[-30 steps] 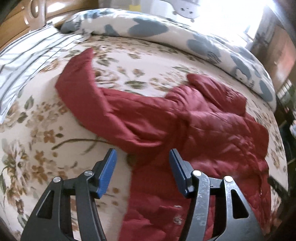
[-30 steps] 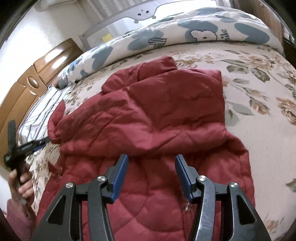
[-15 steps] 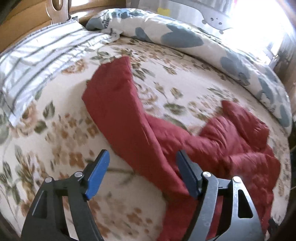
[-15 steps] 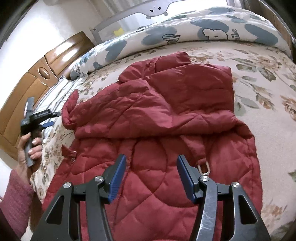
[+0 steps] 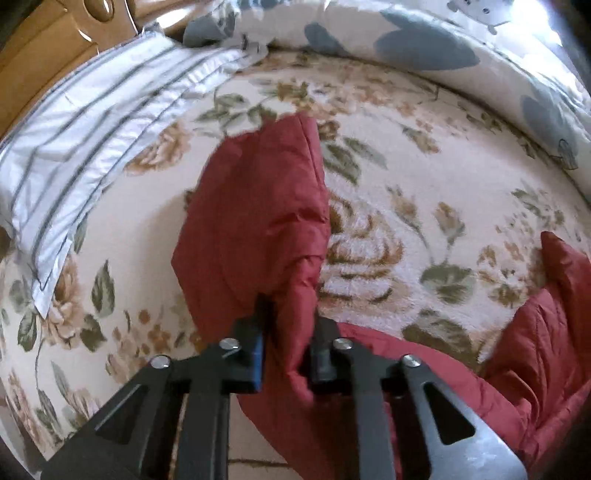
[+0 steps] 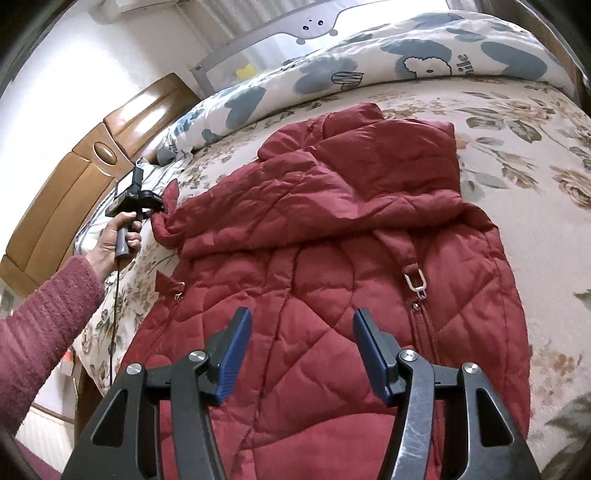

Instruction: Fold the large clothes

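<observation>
A dark red quilted jacket (image 6: 351, 236) lies spread on the floral bed cover. Its left sleeve (image 5: 258, 206) stretches toward the striped pillow. My left gripper (image 5: 288, 339) is shut on this sleeve, the red fabric pinched between its pads. In the right wrist view the left gripper (image 6: 162, 206) shows at the sleeve's end, held by a hand (image 6: 110, 243) in a red knit sleeve. My right gripper (image 6: 301, 354) hovers open over the jacket's lower front, nothing between its fingers. A metal zipper pull (image 6: 415, 280) lies to its right.
A striped pillow (image 5: 92, 147) lies at the left by the wooden headboard (image 6: 85, 184). A rolled duvet with blue blotches (image 6: 369, 66) runs along the far side. Bare floral bed cover (image 5: 424, 192) lies right of the sleeve. A grey bed rail (image 6: 280, 33) stands behind.
My left gripper moved left along the sleeve toward its end and closed on it. The right gripper drifted slightly, staying open above the jacket front.
</observation>
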`<move>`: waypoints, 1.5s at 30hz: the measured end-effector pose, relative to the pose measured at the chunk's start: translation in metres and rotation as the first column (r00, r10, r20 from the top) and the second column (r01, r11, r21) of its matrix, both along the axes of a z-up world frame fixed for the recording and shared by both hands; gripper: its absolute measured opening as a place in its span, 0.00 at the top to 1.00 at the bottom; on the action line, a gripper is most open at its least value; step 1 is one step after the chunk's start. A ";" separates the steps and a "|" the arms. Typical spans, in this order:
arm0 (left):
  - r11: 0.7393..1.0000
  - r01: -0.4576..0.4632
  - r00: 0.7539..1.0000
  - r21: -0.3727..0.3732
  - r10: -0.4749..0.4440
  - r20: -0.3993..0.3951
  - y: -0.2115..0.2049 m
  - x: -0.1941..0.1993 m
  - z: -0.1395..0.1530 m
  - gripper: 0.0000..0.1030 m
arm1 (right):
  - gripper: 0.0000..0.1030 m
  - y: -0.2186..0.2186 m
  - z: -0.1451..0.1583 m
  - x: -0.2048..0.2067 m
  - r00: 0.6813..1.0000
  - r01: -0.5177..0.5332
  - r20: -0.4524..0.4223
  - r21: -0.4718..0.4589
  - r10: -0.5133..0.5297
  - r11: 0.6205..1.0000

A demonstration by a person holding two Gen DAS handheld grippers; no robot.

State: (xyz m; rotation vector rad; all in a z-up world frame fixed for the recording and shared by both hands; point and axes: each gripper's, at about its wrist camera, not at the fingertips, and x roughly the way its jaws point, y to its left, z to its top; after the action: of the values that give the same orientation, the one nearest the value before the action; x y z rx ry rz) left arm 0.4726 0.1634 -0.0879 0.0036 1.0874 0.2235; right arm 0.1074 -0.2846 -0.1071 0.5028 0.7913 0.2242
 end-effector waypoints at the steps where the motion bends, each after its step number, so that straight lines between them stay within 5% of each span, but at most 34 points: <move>1: 1.000 0.005 1.000 0.001 -0.005 0.020 -0.002 -0.003 0.003 0.92 | 0.43 -0.002 0.000 0.000 1.000 0.005 0.002 0.003 -0.005 1.000; 8: 0.980 0.045 0.978 -0.192 -0.004 0.210 -0.008 -0.053 0.048 0.94 | 0.42 -0.003 0.004 0.006 1.000 0.018 0.025 0.008 -0.019 1.000; 16: 0.915 0.222 0.940 -0.338 -0.108 0.323 -0.063 -0.111 0.085 0.94 | 0.42 -0.004 0.004 0.012 0.999 0.027 0.027 0.009 -0.027 1.000; 24: 0.831 0.413 0.886 -0.374 -0.270 0.378 -0.134 -0.156 0.101 0.94 | 0.42 -0.016 -0.006 0.017 0.999 0.045 0.000 0.035 -0.045 0.998; 33: 0.757 0.537 0.836 -0.371 -0.421 0.352 -0.209 -0.185 0.082 0.94 | 0.42 -0.035 -0.009 0.030 0.998 0.067 -0.010 0.094 -0.066 0.993; 41: 0.745 0.584 0.811 -0.322 -0.520 0.268 -0.251 -0.202 0.043 0.94 | 0.42 -0.056 -0.005 0.057 0.995 0.091 0.007 0.235 -0.095 0.968; 45: 0.746 0.590 0.807 -0.309 -0.539 0.242 -0.257 -0.207 0.032 0.93 | 0.42 -0.068 -0.017 0.086 0.995 0.094 -0.006 0.374 -0.100 0.923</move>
State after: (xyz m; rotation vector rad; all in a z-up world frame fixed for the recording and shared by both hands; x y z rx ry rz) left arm 0.2654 -0.0938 -0.0560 -0.0192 0.9282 -0.5366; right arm 0.1932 -0.3530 -0.1238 0.8987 0.7101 0.2881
